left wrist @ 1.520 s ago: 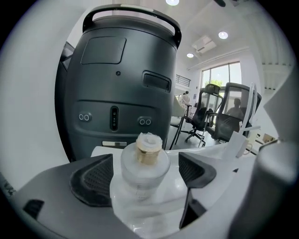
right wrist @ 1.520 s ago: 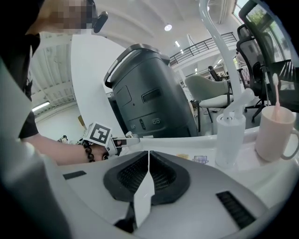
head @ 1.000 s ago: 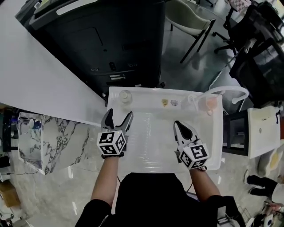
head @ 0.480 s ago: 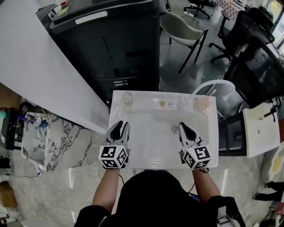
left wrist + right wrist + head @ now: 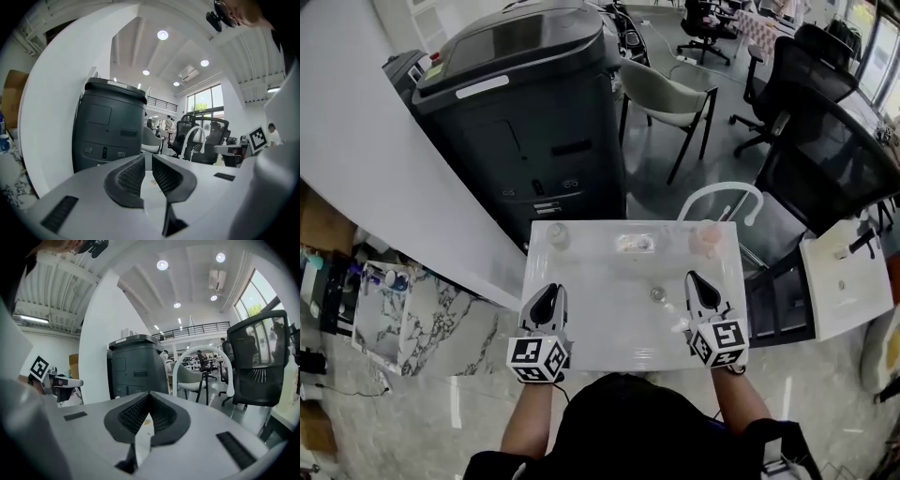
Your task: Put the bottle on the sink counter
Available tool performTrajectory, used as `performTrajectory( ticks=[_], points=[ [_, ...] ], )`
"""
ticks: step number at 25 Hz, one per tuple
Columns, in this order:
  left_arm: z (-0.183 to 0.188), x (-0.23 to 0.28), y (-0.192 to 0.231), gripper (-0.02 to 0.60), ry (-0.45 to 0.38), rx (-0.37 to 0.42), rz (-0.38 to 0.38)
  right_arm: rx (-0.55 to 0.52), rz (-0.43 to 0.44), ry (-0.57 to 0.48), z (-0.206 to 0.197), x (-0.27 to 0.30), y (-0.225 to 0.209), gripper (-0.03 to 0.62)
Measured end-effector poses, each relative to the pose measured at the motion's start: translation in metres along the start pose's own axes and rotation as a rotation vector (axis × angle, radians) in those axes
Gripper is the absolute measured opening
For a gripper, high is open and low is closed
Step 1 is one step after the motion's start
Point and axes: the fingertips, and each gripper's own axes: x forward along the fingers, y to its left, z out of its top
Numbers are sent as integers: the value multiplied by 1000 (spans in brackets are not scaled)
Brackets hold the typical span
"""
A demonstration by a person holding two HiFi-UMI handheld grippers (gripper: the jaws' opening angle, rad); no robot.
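looking steeply down on a white sink counter (image 5: 591,236). spotting what looks like the bottle (image 5: 557,234), small and clear, standing on the back-left corner of the ledge, well left of the arched faucet (image 5: 720,192) and a pinkish container (image 5: 705,239). hard to say from above whether glass or plastic. hovering the left gripper (image 5: 549,292) over the front-left of the basin, short of the bottle, closing its jaws to a bare slit with nothing between. clenching the right gripper (image 5: 692,278) on air over the front-right, just right of the drain (image 5: 657,293). judging the placing as good as done, going by where the bottle stands. if lifting it: expecting a light, stiff, smooth body, likely slick beside a wet basin and tippy on that narrow ledge. best taken around the middle of the body from the side, pads square on, squeezing gently, never by the top.
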Motion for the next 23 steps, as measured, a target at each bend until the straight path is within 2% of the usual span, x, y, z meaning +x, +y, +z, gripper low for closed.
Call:
performTrajectory(
  ticks=[10, 16, 23],
  points=[
    [15, -8, -28, 54, -30, 86, -24, -41, 19, -56, 12, -11, -11, 29],
    [13, -13, -29, 48, -28, 78, -15, -76, 60, -51, 12, -9, -2, 29],
    [-4, -22, -31, 48, 9, 30, -9, -47, 103, -7, -3, -10, 11, 29]
  ],
)
